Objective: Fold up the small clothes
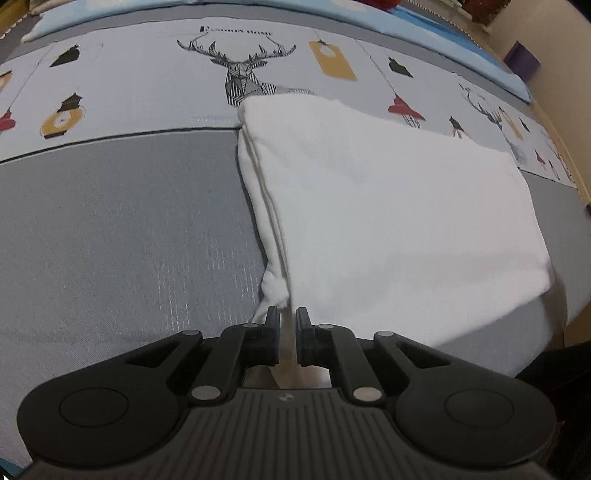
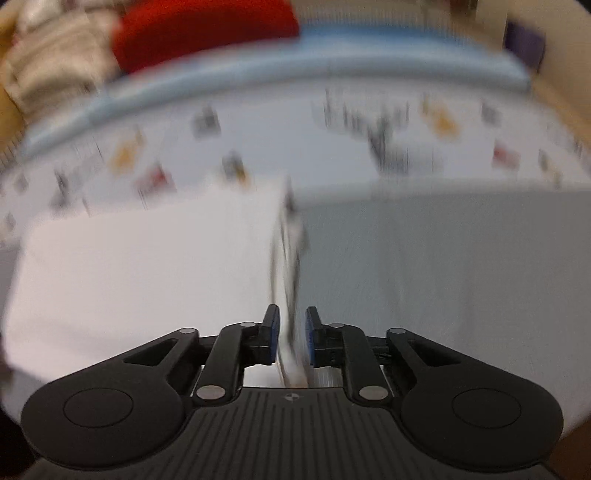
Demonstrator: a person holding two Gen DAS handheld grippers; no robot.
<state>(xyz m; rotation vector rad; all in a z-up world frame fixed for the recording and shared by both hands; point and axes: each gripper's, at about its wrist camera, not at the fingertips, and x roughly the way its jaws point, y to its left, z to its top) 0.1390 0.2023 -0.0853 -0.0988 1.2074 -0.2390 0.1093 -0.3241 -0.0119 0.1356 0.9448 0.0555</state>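
A white folded garment (image 1: 388, 206) lies on the grey and printed bed cover (image 1: 122, 221). My left gripper (image 1: 287, 317) sits at the garment's near left corner, its jaws nearly closed with white fabric between them. In the blurred right wrist view the same garment (image 2: 147, 280) fills the left half. My right gripper (image 2: 291, 317) is at the garment's right edge, its jaws a small gap apart with the fabric edge running between them.
The cover has a deer print (image 1: 243, 74) and lantern motifs. A light blue mat (image 1: 461, 40) runs along the far side. A red object (image 2: 207, 33) and a beige pile (image 2: 51, 62) lie beyond it. A purple box (image 1: 522, 61) stands at the far right.
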